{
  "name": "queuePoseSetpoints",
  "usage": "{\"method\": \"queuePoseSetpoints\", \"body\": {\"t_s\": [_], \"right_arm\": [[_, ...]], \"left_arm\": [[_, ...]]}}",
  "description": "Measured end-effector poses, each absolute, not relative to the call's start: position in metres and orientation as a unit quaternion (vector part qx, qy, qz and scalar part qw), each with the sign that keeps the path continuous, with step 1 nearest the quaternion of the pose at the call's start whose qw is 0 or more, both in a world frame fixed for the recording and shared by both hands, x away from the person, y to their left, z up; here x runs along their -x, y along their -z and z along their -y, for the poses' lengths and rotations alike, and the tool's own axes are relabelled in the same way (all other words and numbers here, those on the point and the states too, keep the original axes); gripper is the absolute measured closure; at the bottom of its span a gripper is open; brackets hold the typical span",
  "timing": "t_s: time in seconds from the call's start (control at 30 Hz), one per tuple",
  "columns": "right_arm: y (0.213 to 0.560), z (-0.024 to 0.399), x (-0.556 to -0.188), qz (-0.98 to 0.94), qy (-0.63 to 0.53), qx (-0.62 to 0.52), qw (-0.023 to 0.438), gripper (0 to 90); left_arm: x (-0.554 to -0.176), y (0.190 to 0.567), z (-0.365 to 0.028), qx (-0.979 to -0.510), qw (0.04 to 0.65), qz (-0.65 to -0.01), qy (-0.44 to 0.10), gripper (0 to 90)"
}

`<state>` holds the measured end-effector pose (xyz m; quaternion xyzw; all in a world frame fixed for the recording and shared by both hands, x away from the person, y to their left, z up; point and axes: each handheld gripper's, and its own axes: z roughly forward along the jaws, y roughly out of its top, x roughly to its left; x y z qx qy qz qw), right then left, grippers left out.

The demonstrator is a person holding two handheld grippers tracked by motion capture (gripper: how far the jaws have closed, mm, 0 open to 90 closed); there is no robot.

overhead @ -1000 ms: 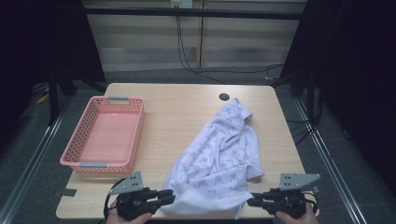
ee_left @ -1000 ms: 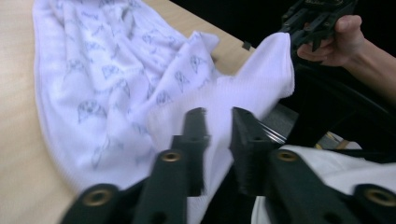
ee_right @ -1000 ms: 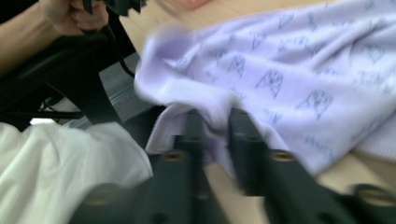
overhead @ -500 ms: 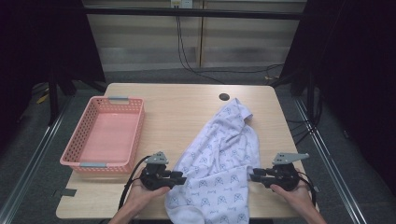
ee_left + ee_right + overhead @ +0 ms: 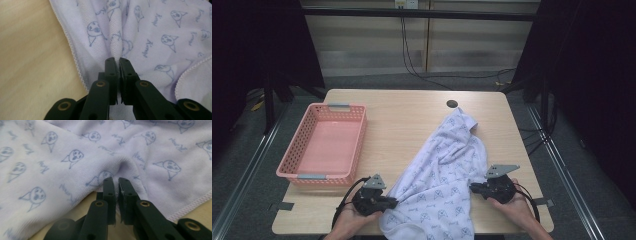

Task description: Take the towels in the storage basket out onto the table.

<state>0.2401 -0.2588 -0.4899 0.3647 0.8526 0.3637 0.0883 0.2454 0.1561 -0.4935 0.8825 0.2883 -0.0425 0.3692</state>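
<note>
1. Both hands came down to the cloth [image 5: 439, 190] on the table [image 5: 407, 125].
2. The left gripper [image 5: 388, 202] and right gripper [image 5: 473, 187] just pinched its edges tight.
3. It looks ready to lift.

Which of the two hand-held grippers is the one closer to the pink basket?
The left gripper, pinching the printed cloth at its near left edge. The basket sits just beyond it; the right gripper is across the cloth.
</note>
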Motion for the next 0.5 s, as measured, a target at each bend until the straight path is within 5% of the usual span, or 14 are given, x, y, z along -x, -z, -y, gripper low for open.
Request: {"method": "queuePoseSetpoints", "body": {"t_s": [0.5], "right_arm": [[0.452,0.323,-0.173,-0.82,-0.427,-0.374,0.066,87.4]], "left_arm": [[-0.222,0.48,-0.167,-0.884,0.39,-0.251,0.06,86.2]]}}
